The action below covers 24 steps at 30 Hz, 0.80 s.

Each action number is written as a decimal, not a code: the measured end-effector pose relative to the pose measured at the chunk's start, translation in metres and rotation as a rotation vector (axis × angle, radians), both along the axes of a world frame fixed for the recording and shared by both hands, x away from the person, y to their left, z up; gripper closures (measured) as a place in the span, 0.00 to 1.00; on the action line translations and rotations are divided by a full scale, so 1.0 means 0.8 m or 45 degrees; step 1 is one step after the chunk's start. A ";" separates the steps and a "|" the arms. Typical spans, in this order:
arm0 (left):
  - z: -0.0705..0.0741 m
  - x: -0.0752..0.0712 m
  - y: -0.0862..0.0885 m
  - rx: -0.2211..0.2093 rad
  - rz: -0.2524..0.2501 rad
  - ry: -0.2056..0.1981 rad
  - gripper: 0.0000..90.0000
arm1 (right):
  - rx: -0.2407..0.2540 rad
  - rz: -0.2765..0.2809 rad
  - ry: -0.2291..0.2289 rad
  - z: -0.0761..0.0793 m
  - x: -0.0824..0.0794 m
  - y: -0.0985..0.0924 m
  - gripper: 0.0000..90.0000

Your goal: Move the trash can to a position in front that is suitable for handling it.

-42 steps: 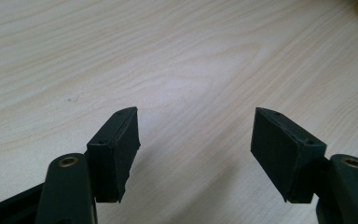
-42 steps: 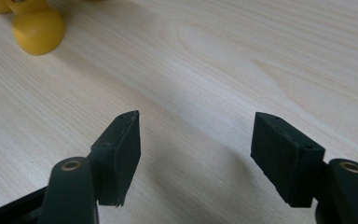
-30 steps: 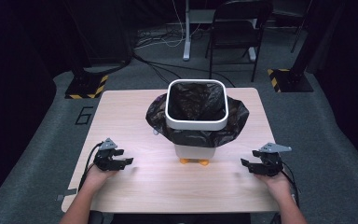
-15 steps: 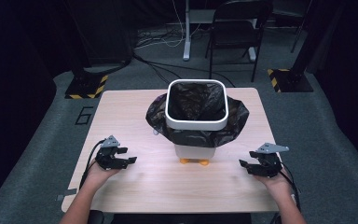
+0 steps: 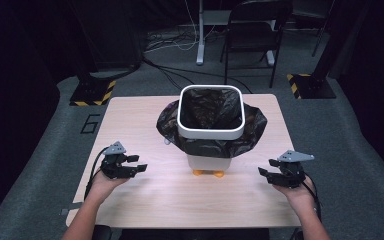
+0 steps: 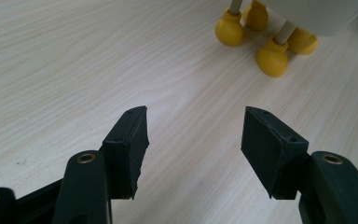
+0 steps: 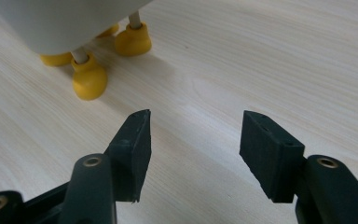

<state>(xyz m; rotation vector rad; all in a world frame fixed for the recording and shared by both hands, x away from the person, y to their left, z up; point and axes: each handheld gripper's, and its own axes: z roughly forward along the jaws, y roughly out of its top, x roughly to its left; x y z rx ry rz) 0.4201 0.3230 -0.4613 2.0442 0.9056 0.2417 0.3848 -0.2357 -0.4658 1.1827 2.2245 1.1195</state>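
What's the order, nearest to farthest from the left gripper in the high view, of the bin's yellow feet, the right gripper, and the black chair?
From the left gripper:
1. Yellow feet, under the white bin at the table's middle.
2. Right gripper, across the table near its right edge.
3. Black chair, on the floor beyond the table's far side.

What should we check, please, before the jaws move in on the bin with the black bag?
1. Left gripper empty, jaws apart after narrowing a little: ok.
2. Right gripper empty, jaws apart after narrowing a little: ok.
3. White bin upright on its yellow feet: ok.
4. Black bag folded over the rim on all sides: ok.
5. Table bare between each gripper and the bin: ok.
6. Bag seated to the bottom inside: cannot tell.
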 end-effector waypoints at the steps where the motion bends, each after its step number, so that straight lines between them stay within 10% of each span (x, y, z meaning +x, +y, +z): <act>1: 0.002 0.000 0.000 0.000 0.005 0.006 0.45 | 0.010 0.001 0.000 0.001 -0.001 0.000 0.48; 24: 0.056 0.006 -0.020 -0.054 -0.009 -0.050 0.40 | 0.022 0.076 -0.023 0.048 -0.002 0.024 0.47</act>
